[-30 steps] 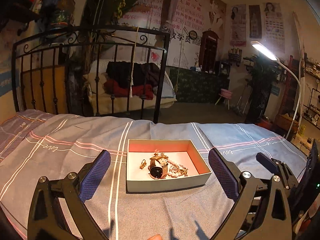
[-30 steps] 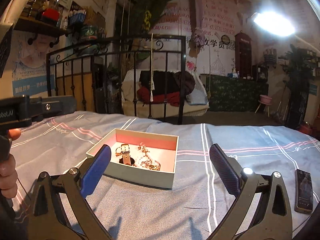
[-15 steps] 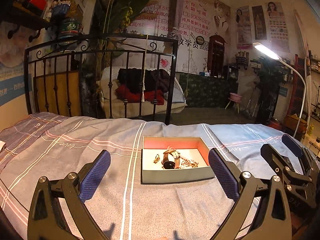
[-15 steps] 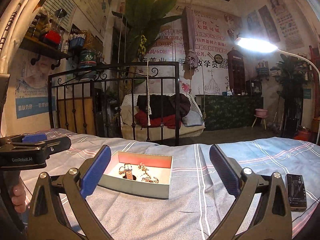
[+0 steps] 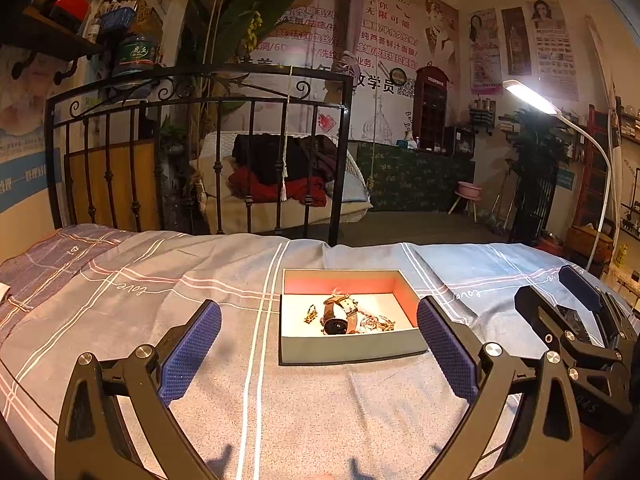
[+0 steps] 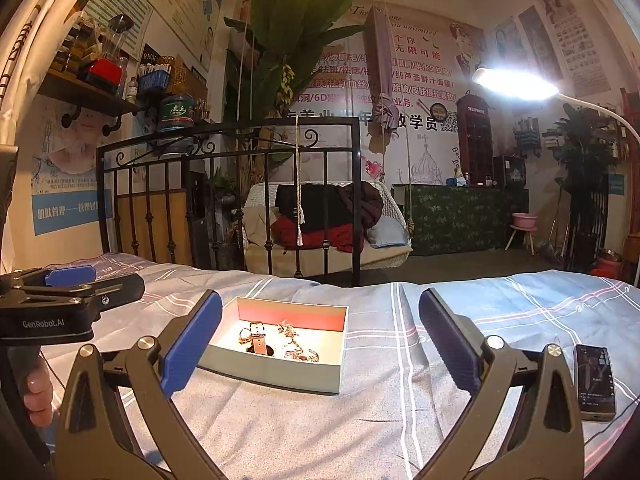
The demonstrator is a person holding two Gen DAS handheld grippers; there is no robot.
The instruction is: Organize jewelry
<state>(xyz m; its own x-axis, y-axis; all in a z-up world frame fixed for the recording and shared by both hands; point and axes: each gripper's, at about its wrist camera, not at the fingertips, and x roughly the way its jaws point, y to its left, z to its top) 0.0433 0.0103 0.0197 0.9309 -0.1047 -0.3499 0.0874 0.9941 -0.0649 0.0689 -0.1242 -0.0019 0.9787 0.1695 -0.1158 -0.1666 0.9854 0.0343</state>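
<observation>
Both grippers hover spread wide and empty; the jewelry box (image 5: pixel 352 344) lies at twelve o'clock of the left gripper (image 5: pixel 318 354), eleven o'clock of the right gripper (image 6: pixel 320 354), the left being nearer.

This is looking like a beauty salon or training shop doubling as a living space. A bed with a grey-blue striped cotton sheet (image 5: pixel 120 300) is filling the foreground, backed by a black wrought-iron bed frame (image 5: pixel 200 152). Large printed wall posters with Chinese lettering (image 6: pixel 400 68) are covering the far wall, a white gooseneck floor lamp (image 6: pixel 516 84) is glowing, and a dark wooden wall shelf crowded with bottles (image 6: pixel 88 88) is hanging at left.
</observation>
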